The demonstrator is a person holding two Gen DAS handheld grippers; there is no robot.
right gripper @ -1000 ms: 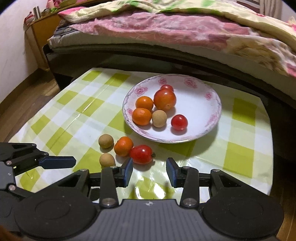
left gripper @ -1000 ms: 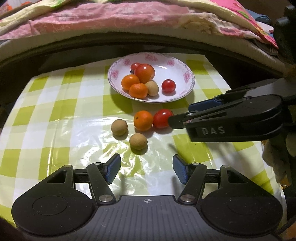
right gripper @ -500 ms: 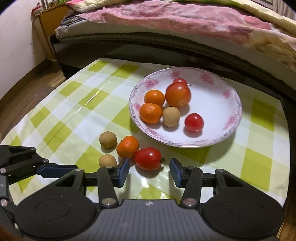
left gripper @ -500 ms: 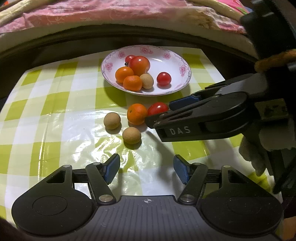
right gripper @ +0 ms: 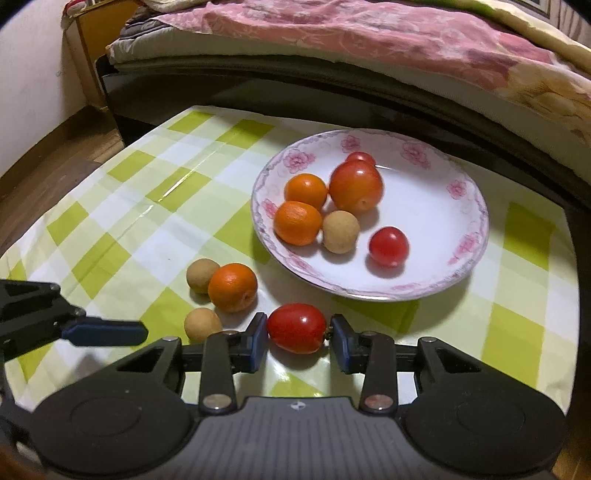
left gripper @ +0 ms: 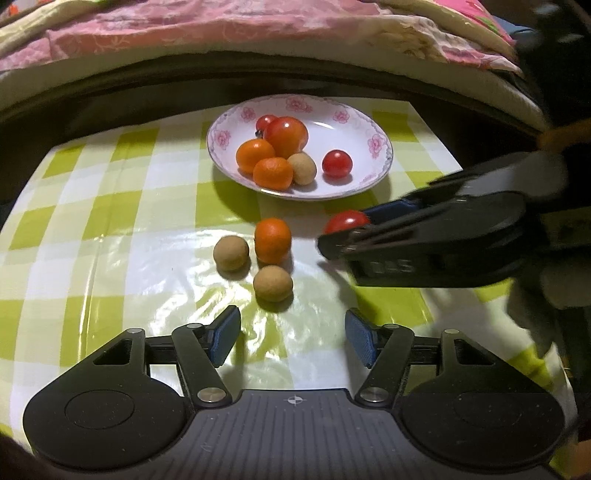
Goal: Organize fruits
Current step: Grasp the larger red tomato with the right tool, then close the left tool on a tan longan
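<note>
Right gripper (right gripper: 298,339): black two-finger tongs with blue pads, jaws closing around an oval red tomato (right gripper: 296,328) that lies on the tabletop just off the plate's near rim; the left pad touches the fruit's side, the right pad stands at its stem end with contact hard to judge. In the left wrist view this gripper (left gripper: 338,236) crosses from the right edge, blurred, covering most of the tomato (left gripper: 345,221). Left gripper (left gripper: 291,338): same make, jaws about half open and closing slightly, nothing between the pads, hovering over the near part of the tabletop; only one blue-tipped finger shows at the left edge of the right wrist view. Loose fruit toward the middle of the tabletop: one dimpled orange kumquat (right gripper: 232,287) flanked by two matt tan longans, one behind (right gripper: 201,275) and one nearer (right gripper: 202,324), the latter partly hidden by the right gripper's finger. Plate (right gripper: 436,291): shallow white ceramic, pink floral rim, toward the far edge, holding two kumquats, one longan, one large glossy orange-red tomato, one round cherry tomato and another mostly hidden behind the large one. Tablecloth (right gripper: 110,221): glossy plastic, green-and-white check, creased, with glare. Beyond the far edge: a bed with pink floral quilt (right gripper: 332,33), cut off by the frame.
</note>
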